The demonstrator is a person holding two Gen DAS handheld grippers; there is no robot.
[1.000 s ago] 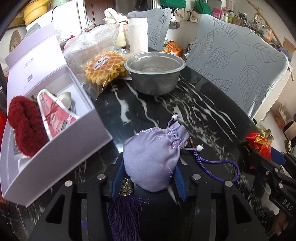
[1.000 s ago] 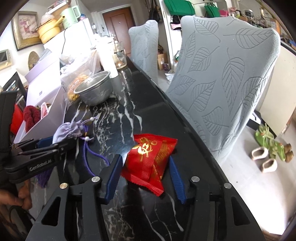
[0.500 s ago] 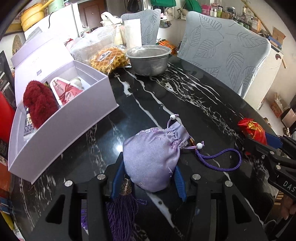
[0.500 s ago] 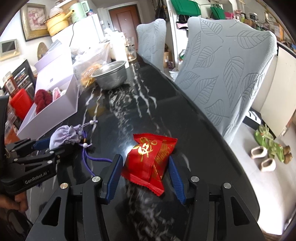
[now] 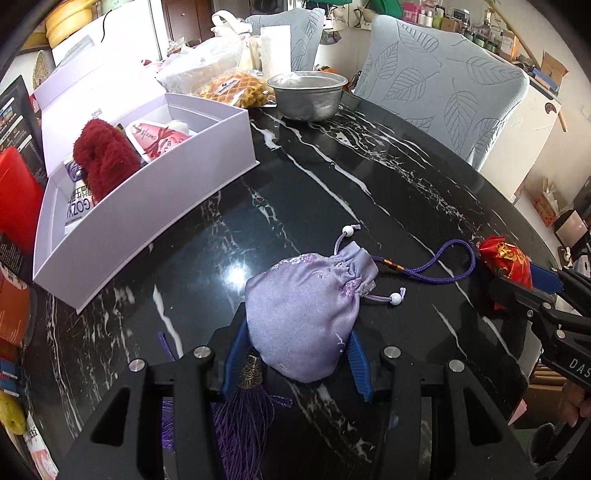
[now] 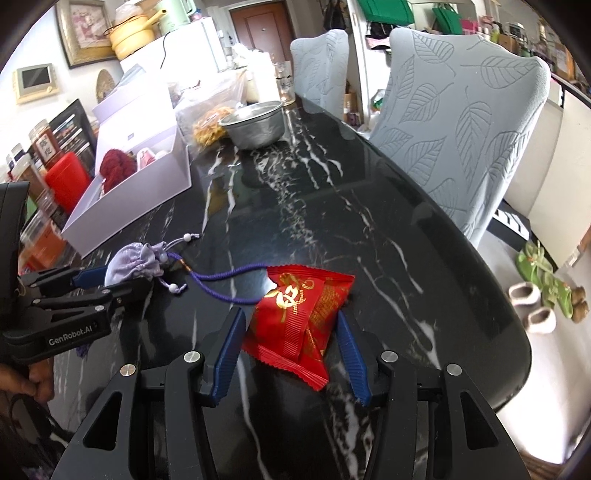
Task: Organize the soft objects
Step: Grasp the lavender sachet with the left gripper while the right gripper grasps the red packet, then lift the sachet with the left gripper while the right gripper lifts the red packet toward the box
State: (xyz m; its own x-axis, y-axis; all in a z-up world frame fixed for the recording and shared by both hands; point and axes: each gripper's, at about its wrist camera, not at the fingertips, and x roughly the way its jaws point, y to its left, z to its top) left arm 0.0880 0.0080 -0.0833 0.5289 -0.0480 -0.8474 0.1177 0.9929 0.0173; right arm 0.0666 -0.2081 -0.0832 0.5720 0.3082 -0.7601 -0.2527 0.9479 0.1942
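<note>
Our left gripper [image 5: 295, 354] holds the lilac drawstring pouch [image 5: 306, 314] by its plump belly, the best hold for something so soft and light, while its cord [image 5: 436, 266] trails on the black marble tabletop [image 5: 332, 177]. Our right gripper [image 6: 288, 343] pinches the crinkly red packet [image 6: 299, 317] near the tabletop's chair-side edge; we judge the film slippery, so a grip across its middle suits it.

Black marble table [image 5: 332, 177], white-veined. Metal bowl [image 5: 308, 94] at its far end; bagged waffles [image 5: 234, 86] just beside the bowl. Two grey leaf-patterned chairs [image 6: 465, 122] along one side. Green sandals [image 6: 543, 269] and pale slippers, possibly fleece, on the floor. Framed picture [image 6: 86, 31] on the wall.
</note>
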